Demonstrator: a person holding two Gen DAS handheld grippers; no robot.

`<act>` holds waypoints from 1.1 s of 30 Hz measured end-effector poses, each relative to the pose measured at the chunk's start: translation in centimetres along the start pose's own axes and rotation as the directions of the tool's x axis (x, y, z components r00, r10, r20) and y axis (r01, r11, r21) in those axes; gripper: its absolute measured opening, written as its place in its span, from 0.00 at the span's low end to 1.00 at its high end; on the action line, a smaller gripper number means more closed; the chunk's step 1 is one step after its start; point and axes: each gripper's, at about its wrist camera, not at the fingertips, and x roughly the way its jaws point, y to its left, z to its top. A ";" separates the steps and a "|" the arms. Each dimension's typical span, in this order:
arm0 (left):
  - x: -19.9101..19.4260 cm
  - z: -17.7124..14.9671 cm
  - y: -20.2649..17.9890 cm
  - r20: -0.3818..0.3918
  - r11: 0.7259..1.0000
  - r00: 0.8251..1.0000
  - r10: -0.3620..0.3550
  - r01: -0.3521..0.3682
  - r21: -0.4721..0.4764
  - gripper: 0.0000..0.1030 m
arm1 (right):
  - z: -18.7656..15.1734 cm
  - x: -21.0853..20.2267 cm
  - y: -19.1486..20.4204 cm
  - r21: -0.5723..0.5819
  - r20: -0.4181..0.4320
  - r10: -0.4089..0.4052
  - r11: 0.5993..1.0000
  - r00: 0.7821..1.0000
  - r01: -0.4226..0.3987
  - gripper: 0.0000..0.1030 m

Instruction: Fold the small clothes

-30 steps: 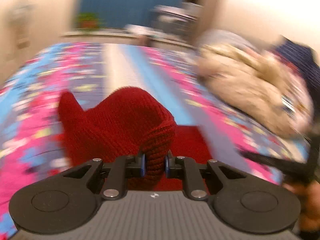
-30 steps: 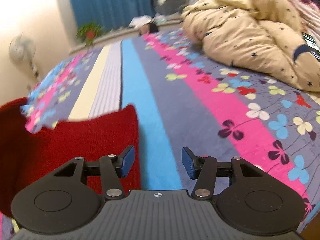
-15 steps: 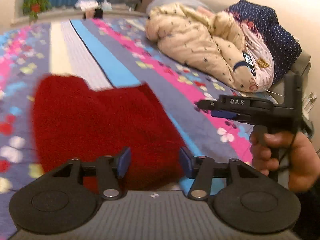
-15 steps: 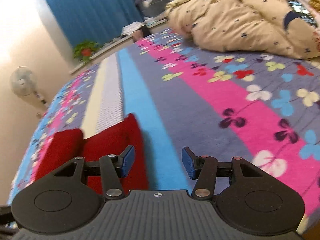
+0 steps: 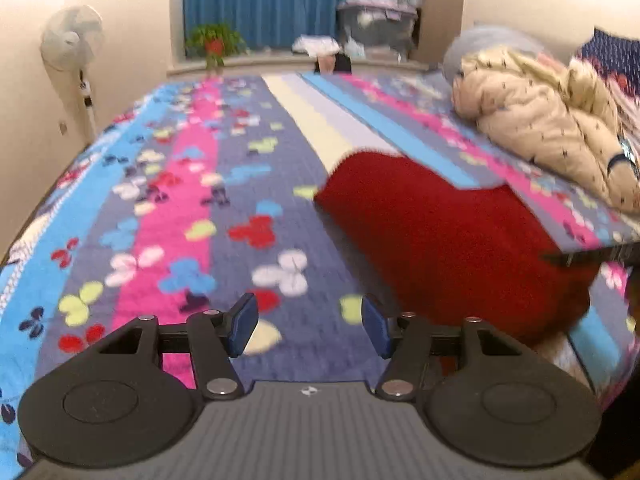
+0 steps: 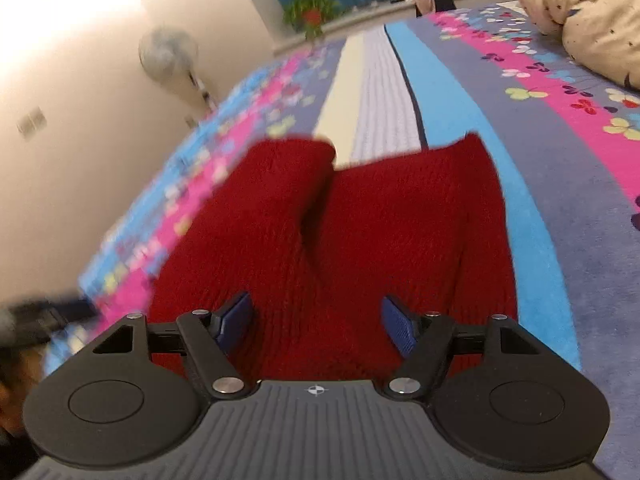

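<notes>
Left wrist view: bed (image 5: 168, 208) with the flowered, striped cover fills everything ahead of my left claw (image 5: 308, 326). Red knit garment (image 5: 448, 236) lies flat on it, ahead and to the right of that claw, not between its jaws. Left claw stands apart at a middling gap, nothing in it, only cover beneath. In the right wrist view my right claw (image 6: 316, 326) has just been opening further; jaws wide, red knit (image 6: 360, 240) directly under and ahead, pads not pressing on it as far as I can tell.

Risks, my call:
- Knit is thick and lumpy, with a ridge running down the middle; a pinch there may catch both layers or only the top one, so the fold goes crooked.
- Left claw is off to the side of the garment; closing now grabs cover, not cloth.
- Cover is soft; a deep pinch could drag it along with the knit.

Around: beige quilted bundle (image 5: 552, 132) heaped far right of the left claw, well apart from the knit. Standing fan (image 5: 72, 40) far left by the wall. Potted plant (image 5: 214, 40) on the far ledge. Nothing stands between either claw and the garment.
</notes>
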 end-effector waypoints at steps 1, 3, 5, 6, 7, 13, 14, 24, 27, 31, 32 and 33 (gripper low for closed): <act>-0.1 0.1 0.3 0.010 1.000 1.000 0.012 -0.012 0.001 0.61 | -0.2 0.4 0.4 -0.013 -0.009 -0.017 1.000 1.000 0.017 0.70; 0.3 0.5 0.7 0.010 0.999 0.999 0.047 -0.047 -0.008 0.61 | -0.3 0.9 0.8 -0.020 -0.019 -0.004 1.000 1.000 0.004 0.48; 0.6 0.8 1.4 0.001 0.997 0.999 0.054 -0.054 -0.047 0.61 | -0.1 0.6 1.4 -0.062 0.007 -0.003 0.998 1.000 0.004 0.28; 0.5 0.8 1.6 -0.001 0.996 0.999 0.054 -0.054 -0.067 0.61 | -0.2 0.2 1.9 -0.094 0.025 -0.004 0.996 1.000 0.006 0.25; 0.4 0.8 1.9 -0.001 0.995 0.999 0.053 -0.053 -0.083 0.61 | 0.2 -0.7 2.2 -0.117 0.049 0.003 0.993 0.999 0.003 0.20; -0.1 0.9 1.5 -0.003 0.996 0.999 0.037 -0.037 -0.076 0.61 | 4.4 -11.7 0.5 0.002 0.420 -0.044 0.999 0.906 0.047 0.00; 0.1 0.8 1.2 -0.010 0.997 0.999 0.034 -0.034 -0.063 0.61 | 4.5 -12.0 -0.2 0.023 0.411 -0.069 0.998 0.909 0.065 0.00; 1.8 0.1 -0.2 -0.056 0.998 0.996 0.064 -0.065 -0.012 0.62 | 0.9 -4.0 -2.3 0.055 0.104 -0.022 0.998 0.994 0.017 0.69; 2.2 -0.1 0.2 -0.073 0.997 0.995 0.074 -0.075 -0.021 0.62 | 0.9 -1.6 -1.5 0.067 0.040 0.046 0.997 0.998 -0.049 0.69; 2.7 -0.3 0.2 -0.090 0.996 0.992 0.091 -0.092 -0.015 0.62 | 0.8 1.4 0.1 0.058 -0.064 0.099 0.994 0.993 -0.095 0.66; 2.7 -0.4 0.2 -0.093 0.996 0.991 0.092 -0.094 -0.014 0.62 | 0.5 1.8 0.9 0.015 -0.079 0.096 0.995 0.992 -0.095 0.54; 2.8 -0.4 0.2 -0.093 0.995 0.991 0.093 -0.094 -0.013 0.62 | 0.1 2.2 1.9 -0.054 -0.088 0.078 0.995 0.993 -0.083 0.50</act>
